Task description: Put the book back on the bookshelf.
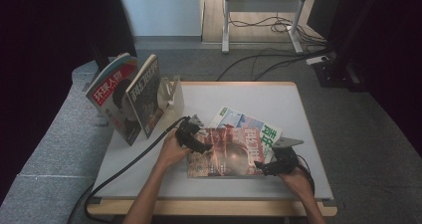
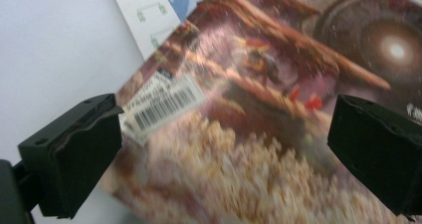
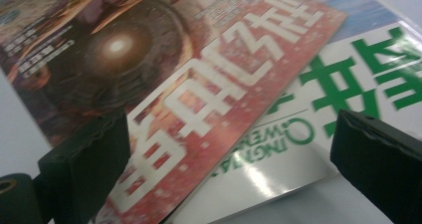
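Observation:
A red-brown magazine (image 1: pixel 224 154) (image 2: pixel 259 84) (image 3: pixel 149 59) lies flat on the table, partly over a white magazine with green letters (image 1: pixel 249 124) (image 3: pixel 338 84) (image 2: pixel 144 15). My left gripper (image 1: pixel 205 147) (image 2: pixel 224 154) is open above the red magazine's left corner, where a barcode label (image 2: pixel 164 104) sits. My right gripper (image 1: pixel 261 167) (image 3: pixel 229 169) is open low over the red magazine's right edge. Its jaws straddle the edge where the red cover overlaps the white one. Neither gripper holds anything.
Two magazines (image 1: pixel 112 92) (image 1: pixel 144 97) stand tilted against a metal bookend (image 1: pixel 171 94) at the table's left back. The grey table (image 1: pixel 278 97) has bare room at the back right. A grey padded surface (image 1: pixel 54 139) borders the left side. Desk legs (image 1: pixel 226 20) and cables lie beyond.

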Demonstrator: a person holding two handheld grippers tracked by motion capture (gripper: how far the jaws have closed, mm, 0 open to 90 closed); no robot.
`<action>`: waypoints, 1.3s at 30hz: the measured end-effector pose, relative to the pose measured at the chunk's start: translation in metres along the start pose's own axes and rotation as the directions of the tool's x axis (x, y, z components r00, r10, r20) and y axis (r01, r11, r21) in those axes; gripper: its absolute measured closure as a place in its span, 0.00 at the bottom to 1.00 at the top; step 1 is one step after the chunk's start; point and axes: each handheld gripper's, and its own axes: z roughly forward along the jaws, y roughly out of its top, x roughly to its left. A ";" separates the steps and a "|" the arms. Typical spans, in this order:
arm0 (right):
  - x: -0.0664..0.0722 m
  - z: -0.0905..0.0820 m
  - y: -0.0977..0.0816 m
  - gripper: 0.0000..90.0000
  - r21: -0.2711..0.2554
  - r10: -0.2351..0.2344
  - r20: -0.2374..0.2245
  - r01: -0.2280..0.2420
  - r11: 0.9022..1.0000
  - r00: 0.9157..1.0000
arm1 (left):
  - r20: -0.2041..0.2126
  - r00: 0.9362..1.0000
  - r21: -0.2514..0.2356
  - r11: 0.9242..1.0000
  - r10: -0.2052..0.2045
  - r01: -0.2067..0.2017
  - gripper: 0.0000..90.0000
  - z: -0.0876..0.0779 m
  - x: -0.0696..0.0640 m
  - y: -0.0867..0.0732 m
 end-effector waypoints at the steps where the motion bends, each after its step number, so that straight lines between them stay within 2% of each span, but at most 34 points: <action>1: 0.002 0.000 -0.001 0.03 0.001 -0.003 -0.001 0.003 1.000 1.000 | -0.004 1.000 0.001 1.000 -0.003 0.003 0.01 0.001 0.003 0.000; 3: 0.006 0.000 -0.003 0.03 0.009 -0.015 -0.006 0.015 1.000 1.000 | -0.017 1.000 0.011 1.000 -0.007 0.007 0.01 0.005 0.007 -0.001; 11: 0.021 -0.001 -0.005 0.03 0.031 -0.058 0.001 0.058 0.998 0.998 | -0.032 0.999 -0.020 1.000 -0.019 0.019 0.02 0.010 0.018 -0.001; 14: 0.025 -0.001 -0.006 0.03 0.042 -0.071 0.000 0.071 0.997 0.997 | -0.034 0.999 0.014 1.000 -0.006 0.007 0.01 0.014 0.019 -0.001; 16: 0.027 -0.001 -0.008 0.04 0.050 -0.075 -0.005 0.075 0.996 0.997 | -0.030 1.000 0.001 1.000 -0.008 0.008 0.00 0.015 0.019 0.000; 23: 0.031 -0.002 -0.011 0.05 0.067 -0.109 0.027 0.107 0.992 0.994 | -0.031 1.000 0.023 1.000 -0.002 0.003 0.00 0.017 0.015 0.003; 39: 0.030 -0.002 -0.012 0.04 0.067 -0.126 0.058 0.122 0.990 0.990 | -0.055 0.998 0.034 0.999 -0.015 0.017 0.00 0.011 0.008 -0.008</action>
